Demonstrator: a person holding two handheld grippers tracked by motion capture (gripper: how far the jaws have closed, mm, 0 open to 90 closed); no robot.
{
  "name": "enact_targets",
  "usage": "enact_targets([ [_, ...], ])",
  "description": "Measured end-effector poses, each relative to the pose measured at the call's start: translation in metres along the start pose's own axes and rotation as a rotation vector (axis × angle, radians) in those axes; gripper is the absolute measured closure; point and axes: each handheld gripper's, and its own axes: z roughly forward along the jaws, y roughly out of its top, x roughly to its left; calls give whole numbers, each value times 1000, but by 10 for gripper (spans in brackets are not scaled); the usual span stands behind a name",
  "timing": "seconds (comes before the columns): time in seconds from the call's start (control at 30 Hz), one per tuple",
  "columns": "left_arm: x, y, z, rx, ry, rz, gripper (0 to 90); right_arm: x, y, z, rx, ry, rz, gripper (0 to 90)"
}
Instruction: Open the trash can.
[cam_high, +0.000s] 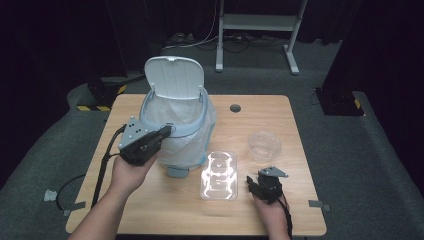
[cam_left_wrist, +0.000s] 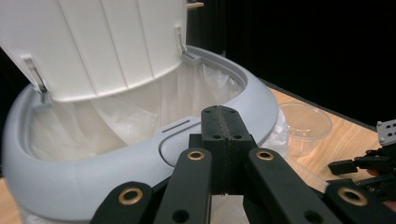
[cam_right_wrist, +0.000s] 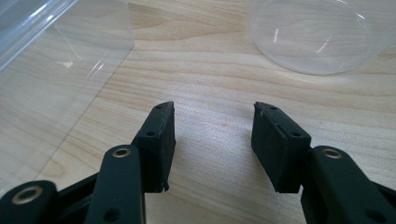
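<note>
My left claw is clenched, jaws pressed flat together with nothing between them. Its tip sits at the front rim of the pale grey plastic waste bin, just above the rim's edge; in the left gripper view the closed jaws meet in front of that rim. The bin stands on the light wooden worktop, lined with a thin white plastic bag, its white ribbed lid tilted up at the back.

My right claw is released, jaws held apart over bare worktop, grasping nothing. It rests well to the right of the bin. A clear rectangular plastic tray lies between the bin and this claw, just beside the bin's base. A clear round plastic cup stands right of the bin, just beyond the right claw.
</note>
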Motion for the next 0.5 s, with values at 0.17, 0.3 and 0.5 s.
enact_targets([
  [0.17, -1, -8, -23, -21, -47, -2, 747, 0, -1, 0, -3, -2, 1, 497],
  [0.3, 0, -22, -30, -9, -59, -24, 739, 1, -1, 0, -3, -2, 3, 496],
  [0.5, 5, -64, -17, 73, -85, -91, 733, 1, -1, 0, -3, -3, 2, 496],
])
